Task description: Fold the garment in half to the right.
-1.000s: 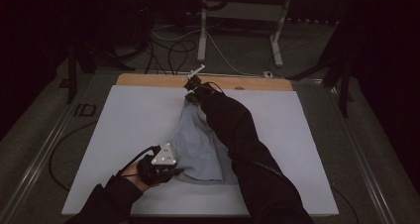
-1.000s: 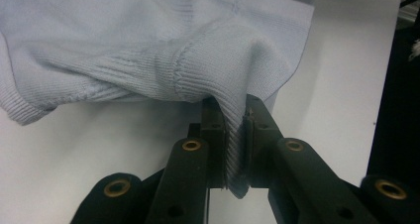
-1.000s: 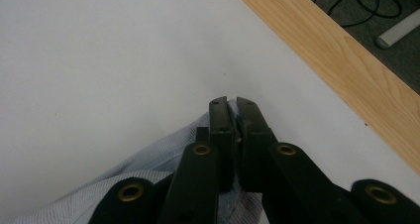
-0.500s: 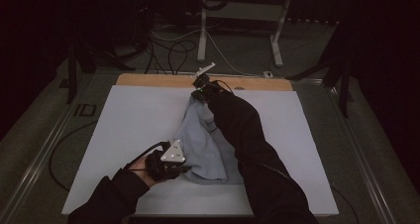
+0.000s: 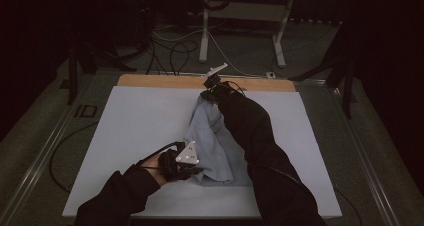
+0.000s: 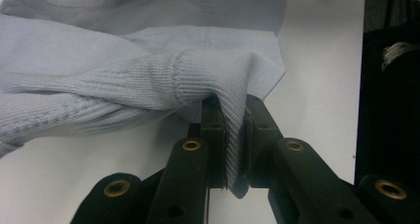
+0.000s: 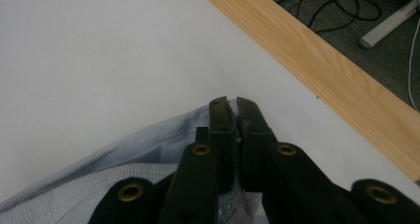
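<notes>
The garment [image 5: 215, 141] lies on the table [image 5: 130, 136], stretched between my two grippers. My left gripper [image 5: 192, 172] sits at its near end, close to the table's front edge, with a fold of knit between its jaws. My right gripper [image 5: 209, 92] is at its far end, just before the wooden strip [image 5: 160, 81] along the table's back edge. Behind the table, cables [image 5: 175, 48] lie on the floor [image 5: 320, 51].
</notes>
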`<act>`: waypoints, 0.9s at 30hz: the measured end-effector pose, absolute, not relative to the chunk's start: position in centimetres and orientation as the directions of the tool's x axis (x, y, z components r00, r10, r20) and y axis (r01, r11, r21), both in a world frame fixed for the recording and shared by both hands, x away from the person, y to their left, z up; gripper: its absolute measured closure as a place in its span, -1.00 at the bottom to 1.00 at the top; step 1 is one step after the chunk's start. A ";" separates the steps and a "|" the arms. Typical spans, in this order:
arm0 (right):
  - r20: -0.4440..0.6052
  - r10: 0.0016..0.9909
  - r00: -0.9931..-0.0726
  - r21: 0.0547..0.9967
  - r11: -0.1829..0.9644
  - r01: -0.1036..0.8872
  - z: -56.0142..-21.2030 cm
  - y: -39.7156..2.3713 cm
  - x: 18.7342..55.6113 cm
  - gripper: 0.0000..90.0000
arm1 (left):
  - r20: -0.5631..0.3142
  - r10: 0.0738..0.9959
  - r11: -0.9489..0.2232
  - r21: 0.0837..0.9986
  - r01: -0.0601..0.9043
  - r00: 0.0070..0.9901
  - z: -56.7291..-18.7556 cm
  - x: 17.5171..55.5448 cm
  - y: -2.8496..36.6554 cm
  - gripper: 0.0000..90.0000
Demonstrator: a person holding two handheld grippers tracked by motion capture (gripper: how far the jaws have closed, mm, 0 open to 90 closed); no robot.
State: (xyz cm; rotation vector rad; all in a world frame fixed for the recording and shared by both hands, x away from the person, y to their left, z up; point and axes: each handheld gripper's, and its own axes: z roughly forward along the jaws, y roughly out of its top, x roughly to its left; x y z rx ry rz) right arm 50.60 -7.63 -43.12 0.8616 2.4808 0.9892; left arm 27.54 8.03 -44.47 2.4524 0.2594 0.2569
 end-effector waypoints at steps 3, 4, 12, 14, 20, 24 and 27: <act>-0.069 0.650 -0.757 0.712 0.563 0.419 -43.0 -8.3 50.5 0.94 | 0.124 0.232 -0.774 0.624 0.106 0.965 -44.3 27.6 7.3 0.86; -0.071 0.651 -0.755 0.713 0.563 0.419 -43.0 -8.5 50.4 0.94 | 0.123 0.229 -0.774 0.625 0.104 0.966 -44.3 27.7 7.1 0.86; -0.060 0.669 -0.740 0.723 0.540 0.430 -42.8 -10.4 50.2 0.94 | 0.129 0.174 -0.789 0.611 0.060 0.976 -44.0 28.1 4.9 0.86; -0.058 0.672 -0.738 0.724 0.537 0.433 -42.9 -11.0 50.2 0.94 | 0.127 0.164 -0.793 0.607 0.054 0.978 -43.9 28.2 4.3 0.86; -0.041 0.682 -0.730 0.731 0.518 0.444 -43.5 -12.9 50.5 0.94 | 0.117 0.139 -0.792 0.609 0.040 0.983 -44.1 28.6 2.6 0.86; -0.028 0.692 -0.721 0.732 0.505 0.457 -43.9 -13.8 50.7 0.94 | 0.113 0.123 -0.798 0.602 0.031 0.986 -44.3 28.9 1.5 0.86; -0.018 0.694 -0.719 0.735 0.498 0.461 -44.2 -14.3 50.9 0.94 | 0.114 0.109 -0.806 0.592 0.020 0.987 -44.5 29.1 0.6 0.86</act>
